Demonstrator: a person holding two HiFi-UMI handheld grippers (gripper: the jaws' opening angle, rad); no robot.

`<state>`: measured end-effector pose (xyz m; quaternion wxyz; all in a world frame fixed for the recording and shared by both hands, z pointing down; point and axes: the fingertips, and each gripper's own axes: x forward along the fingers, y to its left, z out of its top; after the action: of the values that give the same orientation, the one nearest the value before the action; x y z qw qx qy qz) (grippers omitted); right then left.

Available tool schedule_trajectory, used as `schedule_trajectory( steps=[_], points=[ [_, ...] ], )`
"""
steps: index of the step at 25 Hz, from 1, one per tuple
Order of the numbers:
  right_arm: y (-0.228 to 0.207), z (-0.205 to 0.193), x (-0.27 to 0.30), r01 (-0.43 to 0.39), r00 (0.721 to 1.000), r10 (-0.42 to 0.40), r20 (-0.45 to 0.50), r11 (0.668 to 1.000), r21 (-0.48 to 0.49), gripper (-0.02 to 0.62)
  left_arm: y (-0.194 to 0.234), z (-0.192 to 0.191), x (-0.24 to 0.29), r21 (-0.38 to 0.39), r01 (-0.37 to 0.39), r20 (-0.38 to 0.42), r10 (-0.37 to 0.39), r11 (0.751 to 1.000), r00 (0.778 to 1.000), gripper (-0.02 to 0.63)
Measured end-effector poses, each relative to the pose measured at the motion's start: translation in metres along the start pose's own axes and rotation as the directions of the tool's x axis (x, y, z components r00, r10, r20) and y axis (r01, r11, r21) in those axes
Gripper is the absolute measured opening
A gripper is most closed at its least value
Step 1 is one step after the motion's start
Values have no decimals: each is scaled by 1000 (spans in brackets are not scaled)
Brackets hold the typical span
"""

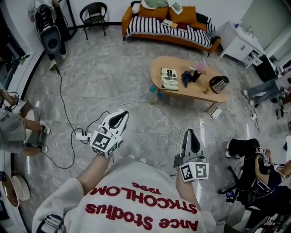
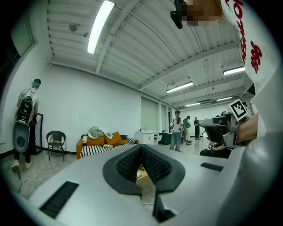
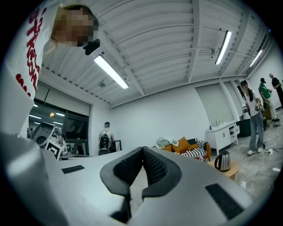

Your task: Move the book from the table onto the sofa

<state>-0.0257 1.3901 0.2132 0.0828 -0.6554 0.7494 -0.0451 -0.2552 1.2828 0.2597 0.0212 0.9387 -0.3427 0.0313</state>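
Note:
A book (image 1: 169, 78) with a pale cover lies flat on the left part of the oval wooden table (image 1: 200, 93). Beyond the table stands the orange sofa (image 1: 169, 28) with a striped cover and cushions; it also shows far off in the left gripper view, sofa (image 2: 104, 143), and in the right gripper view, sofa (image 3: 188, 147). My left gripper (image 1: 122, 116) and right gripper (image 1: 189, 134) are held in front of my chest, well short of the table. Both are shut with nothing between the pads and point level across the room.
A kettle (image 1: 218, 83) and dark small items (image 1: 190, 75) share the table. Cables and a power strip (image 1: 82, 135) trail over the floor between me and the table. A black chair (image 1: 94, 13) stands far left, a white cabinet (image 1: 238, 43) far right. People stand and sit around the edges.

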Motion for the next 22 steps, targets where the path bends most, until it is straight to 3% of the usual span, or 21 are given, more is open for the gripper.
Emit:
schedule_trajectory(
  steps=[22],
  points=[
    [-58, 18, 35, -50, 998, 50, 26, 998, -26, 26, -16, 21, 51, 40, -23, 39, 21, 999, 999, 15]
  ],
)
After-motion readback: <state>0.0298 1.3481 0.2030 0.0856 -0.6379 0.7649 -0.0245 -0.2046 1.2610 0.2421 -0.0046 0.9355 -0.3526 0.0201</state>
